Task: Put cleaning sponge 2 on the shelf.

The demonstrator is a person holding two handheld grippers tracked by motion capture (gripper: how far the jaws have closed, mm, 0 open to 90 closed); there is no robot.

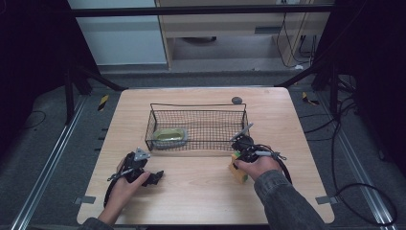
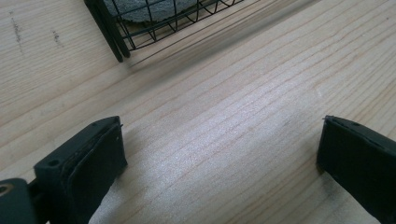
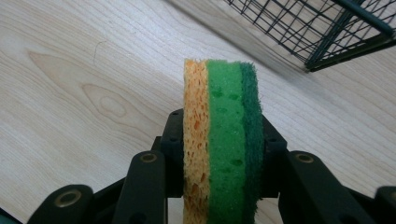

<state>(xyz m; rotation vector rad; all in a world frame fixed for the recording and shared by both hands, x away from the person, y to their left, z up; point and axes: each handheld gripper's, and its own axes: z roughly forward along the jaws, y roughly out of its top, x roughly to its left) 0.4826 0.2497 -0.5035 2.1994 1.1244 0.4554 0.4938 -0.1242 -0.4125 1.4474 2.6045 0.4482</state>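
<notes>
A wire basket (image 1: pixel 197 125) is seen at the middle of the wooden table (image 1: pixel 201 196), and a small dark round object (image 1: pixel 236 100) lies just beyond its far rim, at about one o'clock from it. Between the basket's near wall and the two grippers only bare wood is found. A grey-green sponge-like pad (image 1: pixel 168 136) is held in the basket's left end, lying flat against the mesh floor; in the left gripper view its grey edge (image 2: pixel 140 11) is glimpsed through the wire at twelve o'clock, cut off by the top of the frame.

The left gripper (image 1: pixel 152 178) is held low over the table at seven o'clock from the basket, with its jaws spread wide and nothing between them. The right gripper (image 1: pixel 238 167) is placed at five o'clock from the basket, just off its near right corner (image 3: pixel 327 60). Its jaws are pinched on a layered sponge (image 3: pixel 223 140), orange on one side, light green in the middle, dark green scouring pad on the other, standing on edge. In the high view the sponge (image 1: pixel 238 173) is partly covered by the right hand (image 1: pixel 258 166), and whether its lower edge touches the table cannot be told.
</notes>
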